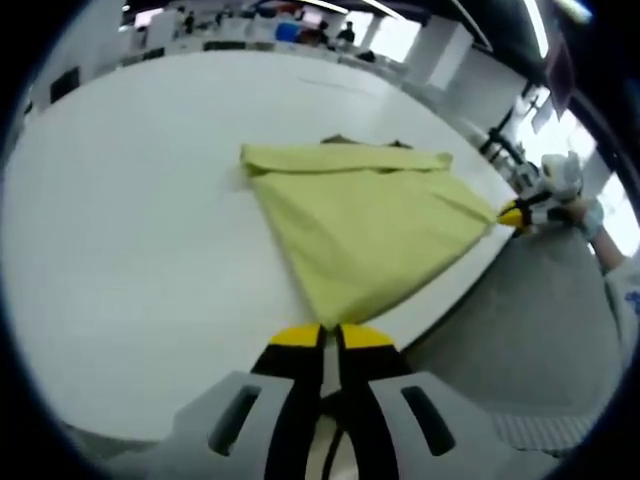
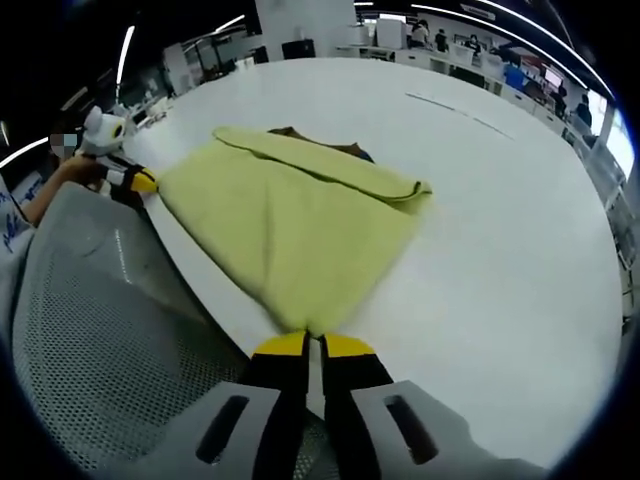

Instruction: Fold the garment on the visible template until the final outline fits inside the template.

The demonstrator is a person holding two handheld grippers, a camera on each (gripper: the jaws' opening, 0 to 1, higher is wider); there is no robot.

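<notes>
Both claws, left claw (image 1: 331, 336) and right claw (image 2: 313, 345), pinch corners of the soft, floppy yellow cloth (image 1: 365, 225) on the white surface (image 1: 130, 250).

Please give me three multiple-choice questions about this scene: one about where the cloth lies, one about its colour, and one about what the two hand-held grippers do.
1. Where does the garment lie?
A. on the white table
B. on a chair
C. on the floor

2. What colour is the garment?
A. blue
B. yellow-green
C. red

3. What is the state of the left hand-held gripper and the right hand-held gripper?
A. both open
B. one open
C. each shut on a garment corner

Answers: 1 A, the cloth spreads over the tabletop; 2 B, both views show that colour; 3 C, each corner ends between closed jaws.
</notes>
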